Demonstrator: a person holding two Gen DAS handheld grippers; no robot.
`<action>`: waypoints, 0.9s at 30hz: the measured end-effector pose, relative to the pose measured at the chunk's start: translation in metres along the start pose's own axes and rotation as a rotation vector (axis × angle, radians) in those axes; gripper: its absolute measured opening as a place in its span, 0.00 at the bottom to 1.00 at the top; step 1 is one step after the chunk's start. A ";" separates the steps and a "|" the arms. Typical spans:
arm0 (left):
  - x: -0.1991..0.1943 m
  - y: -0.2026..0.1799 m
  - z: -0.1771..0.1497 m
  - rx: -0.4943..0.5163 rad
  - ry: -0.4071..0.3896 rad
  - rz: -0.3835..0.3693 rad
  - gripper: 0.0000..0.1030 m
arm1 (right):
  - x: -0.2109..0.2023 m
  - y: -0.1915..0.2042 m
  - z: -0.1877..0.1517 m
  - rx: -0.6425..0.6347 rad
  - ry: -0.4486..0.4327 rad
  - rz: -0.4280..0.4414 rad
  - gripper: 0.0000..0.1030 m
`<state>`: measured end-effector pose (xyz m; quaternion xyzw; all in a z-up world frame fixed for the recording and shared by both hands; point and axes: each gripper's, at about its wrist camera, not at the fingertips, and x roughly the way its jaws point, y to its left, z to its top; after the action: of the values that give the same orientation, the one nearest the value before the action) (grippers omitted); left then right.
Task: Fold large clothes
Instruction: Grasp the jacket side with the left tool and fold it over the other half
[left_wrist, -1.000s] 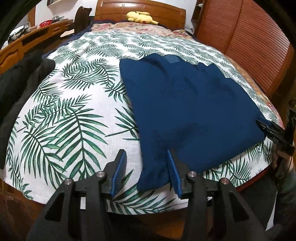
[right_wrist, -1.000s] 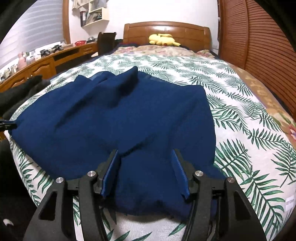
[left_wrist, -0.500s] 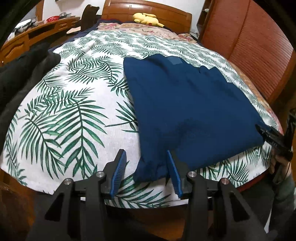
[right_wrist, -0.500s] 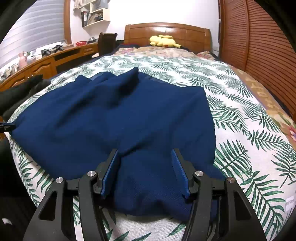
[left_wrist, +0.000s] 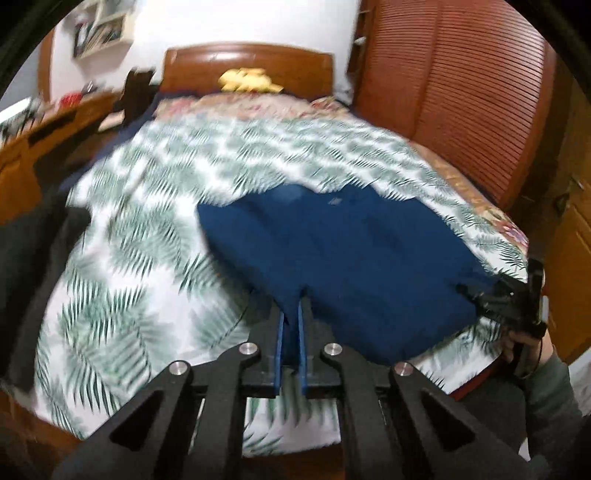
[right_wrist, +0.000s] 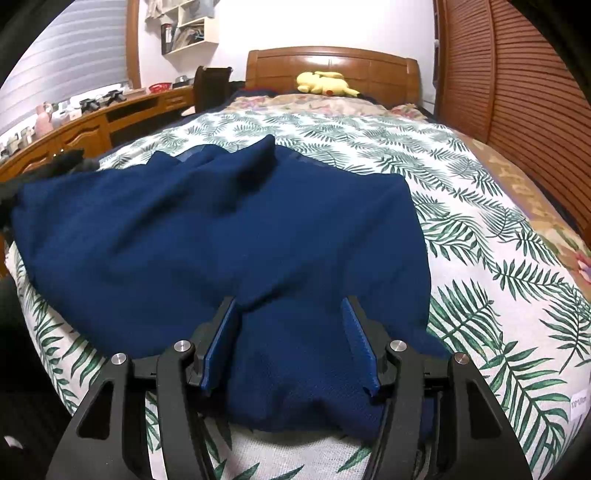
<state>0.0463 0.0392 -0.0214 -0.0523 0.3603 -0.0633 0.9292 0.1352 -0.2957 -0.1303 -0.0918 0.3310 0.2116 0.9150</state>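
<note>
Two grippers on one garment, a navy knit spread across the near end of the bed. Soft and limp, it'll sag and drag (not slippery, I'd judge), so take it at the near hem corners. Left gripper is pinched tight on the left hem corner, angled down, cloth tented up to it. Right gripper is about half open, jaws straddling the right hem without pressing, tilted down over the edge.
</note>
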 end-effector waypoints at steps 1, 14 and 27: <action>0.000 -0.008 0.007 0.020 -0.010 -0.005 0.02 | 0.000 0.000 -0.001 0.001 0.000 0.000 0.57; 0.031 -0.154 0.090 0.301 -0.075 -0.133 0.01 | -0.047 -0.038 0.007 0.055 -0.044 -0.019 0.56; 0.101 -0.259 0.082 0.344 0.039 -0.290 0.01 | -0.083 -0.093 -0.022 0.116 -0.023 -0.078 0.47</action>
<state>0.1551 -0.2281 0.0087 0.0570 0.3509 -0.2578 0.8984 0.1068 -0.4129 -0.0912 -0.0490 0.3284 0.1571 0.9301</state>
